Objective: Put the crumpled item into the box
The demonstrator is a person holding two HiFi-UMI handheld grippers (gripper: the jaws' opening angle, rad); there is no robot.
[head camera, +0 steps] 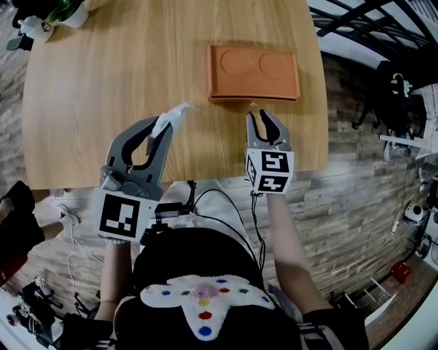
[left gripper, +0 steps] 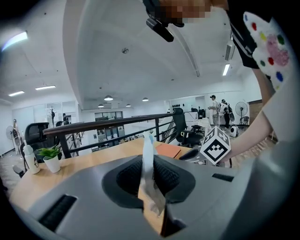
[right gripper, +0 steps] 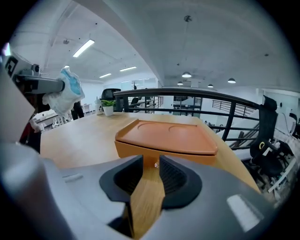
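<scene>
**Crumpled item pinched in left gripper, short of the box**

Nearest the person, both grippers are held over the near edge of the table [head camera: 102,82]. The left gripper [head camera: 160,134] is closed on the crumpled item [head camera: 172,116], a white wad with a touch of blue. The wad is squeezed between the pads and sticks out past the tips toward 1 o'clock. In the left gripper view the item [left gripper: 148,150] is seen standing upright in the narrow slot between the jaws.

The right gripper [head camera: 264,120], at 3 o'clock of the left, is held with its jaws slightly spread and nothing between them.

Just beyond it at 12 o'clock lies the orange box [head camera: 254,72], covered by a lid with two round recesses. A potted plant [head camera: 65,12] stands at the far corner, at 11 o'clock.
</scene>
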